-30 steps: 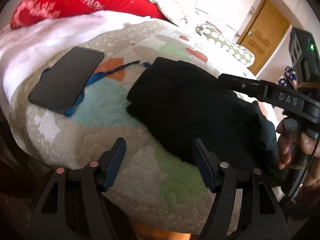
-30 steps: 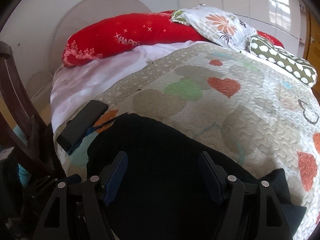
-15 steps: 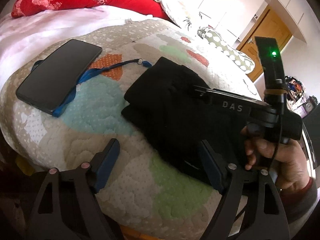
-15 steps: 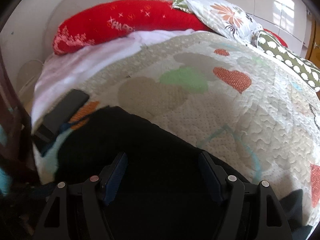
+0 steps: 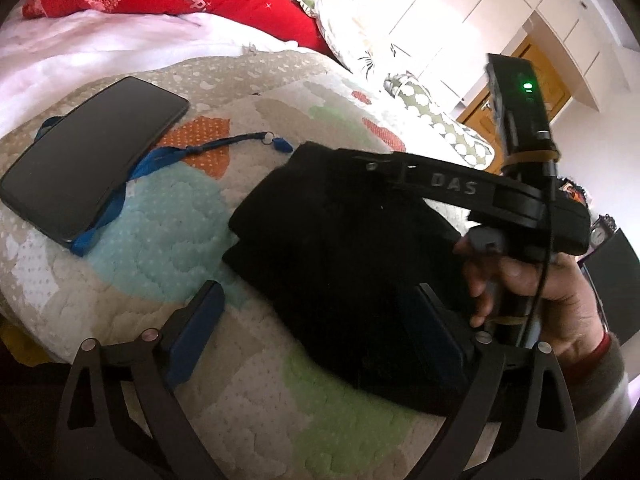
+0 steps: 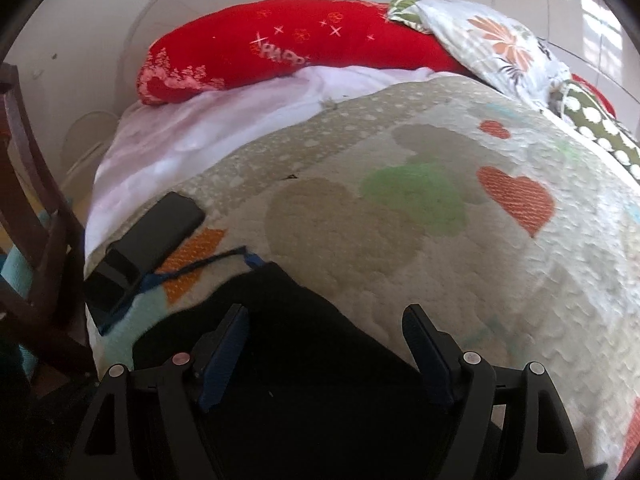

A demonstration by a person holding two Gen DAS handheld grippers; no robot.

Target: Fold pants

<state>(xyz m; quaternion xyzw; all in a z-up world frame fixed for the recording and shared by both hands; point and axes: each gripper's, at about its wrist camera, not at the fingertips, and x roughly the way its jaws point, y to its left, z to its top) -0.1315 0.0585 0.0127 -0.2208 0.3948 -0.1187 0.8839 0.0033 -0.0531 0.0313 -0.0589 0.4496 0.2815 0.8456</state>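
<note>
The left hand-held gripper [image 5: 316, 332] is opening wide above the near edge of the folded black cloth pants [image 5: 340, 256], gripping nothing. They lie mid-frame on the heart-patterned quilted bed [image 5: 160, 216]. The right hand-held gripper [image 6: 324, 344], released, spreads above them. Folding looks nearly finished; next comes probably smoothing or a last fold.

Your two wrist cameras are looking down, close over the quilt [image 5: 132, 240]; both are sharing the pants [image 5: 340, 264] and phone [image 6: 156, 236].
</note>
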